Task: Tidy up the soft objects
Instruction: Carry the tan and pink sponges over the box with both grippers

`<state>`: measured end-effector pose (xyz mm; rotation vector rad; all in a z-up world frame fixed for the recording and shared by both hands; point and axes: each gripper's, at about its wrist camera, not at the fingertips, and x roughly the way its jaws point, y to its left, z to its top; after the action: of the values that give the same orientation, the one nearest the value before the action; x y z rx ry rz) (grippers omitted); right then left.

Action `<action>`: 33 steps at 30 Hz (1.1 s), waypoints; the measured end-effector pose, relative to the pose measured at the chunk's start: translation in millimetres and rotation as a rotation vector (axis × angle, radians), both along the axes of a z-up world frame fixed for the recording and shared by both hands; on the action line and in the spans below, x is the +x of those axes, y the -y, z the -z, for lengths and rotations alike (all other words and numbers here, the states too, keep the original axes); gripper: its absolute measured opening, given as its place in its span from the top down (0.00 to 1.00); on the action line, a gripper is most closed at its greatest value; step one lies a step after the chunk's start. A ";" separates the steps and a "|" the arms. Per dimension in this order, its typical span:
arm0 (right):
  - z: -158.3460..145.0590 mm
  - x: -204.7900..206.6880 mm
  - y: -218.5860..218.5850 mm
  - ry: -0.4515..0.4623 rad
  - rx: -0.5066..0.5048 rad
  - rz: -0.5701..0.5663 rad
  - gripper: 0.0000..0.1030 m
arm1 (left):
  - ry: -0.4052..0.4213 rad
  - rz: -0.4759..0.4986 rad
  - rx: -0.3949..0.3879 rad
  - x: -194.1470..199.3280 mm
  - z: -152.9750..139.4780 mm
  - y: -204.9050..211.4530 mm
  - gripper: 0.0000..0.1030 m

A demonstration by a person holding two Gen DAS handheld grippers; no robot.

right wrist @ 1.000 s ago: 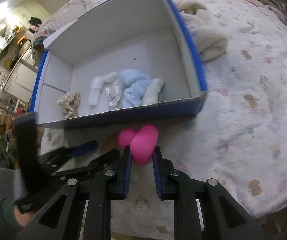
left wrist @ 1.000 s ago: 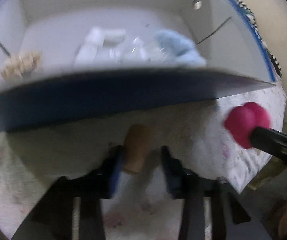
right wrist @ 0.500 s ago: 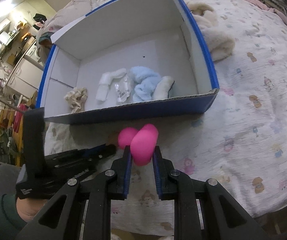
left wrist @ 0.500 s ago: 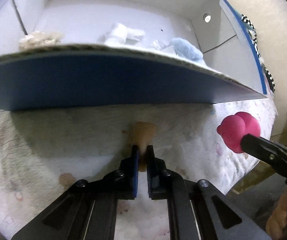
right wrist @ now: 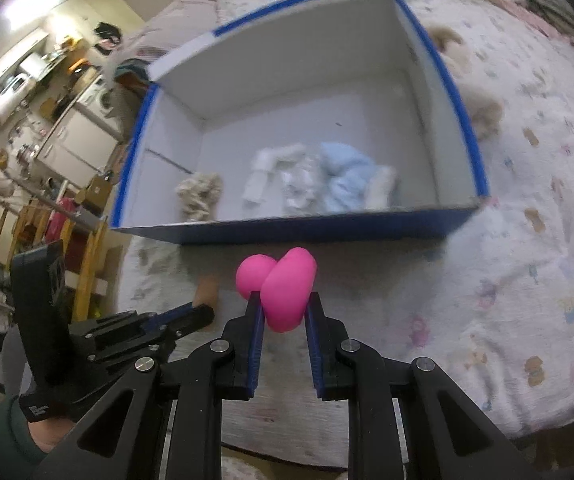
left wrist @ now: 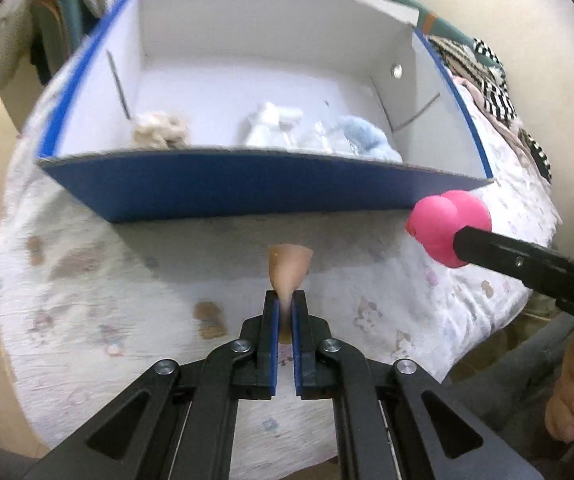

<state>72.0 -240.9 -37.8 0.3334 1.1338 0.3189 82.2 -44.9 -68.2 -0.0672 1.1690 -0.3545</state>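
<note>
- Two grips: your left gripper [left wrist: 285, 300] pinches a squashed tan foam piece [left wrist: 289, 270]; your right gripper [right wrist: 283, 312] squeezes a smooth pink heart [right wrist: 287, 288].
- Both hang just before the blue box [left wrist: 247, 188].
- Only right wrist view shows fluffy cream fabric [right wrist: 483, 108] beyond the box.

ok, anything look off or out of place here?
One thing: a beige fluffy item lies on the bedspread outside the box, against its right wall, while the other soft items are inside. The left gripper also pinches its tan piece very flat.
</note>
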 end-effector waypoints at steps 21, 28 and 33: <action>-59.9 8.1 -18.4 0.118 0.007 -0.015 0.79 | 0.229 -0.069 0.111 8.3 -85.2 -8.6 0.95; -75.3 40.5 -23.4 0.153 -0.003 -0.029 0.79 | 0.274 -0.092 0.121 39.6 -111.1 -17.6 0.94; -71.8 64.7 -23.4 0.157 -0.003 -0.019 0.79 | 0.258 -0.119 0.145 61.9 -108.5 -19.9 0.94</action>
<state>136.7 -217.4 34.1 0.2897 0.9835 0.3536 144.0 -25.0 40.3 0.0350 0.9269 -0.1668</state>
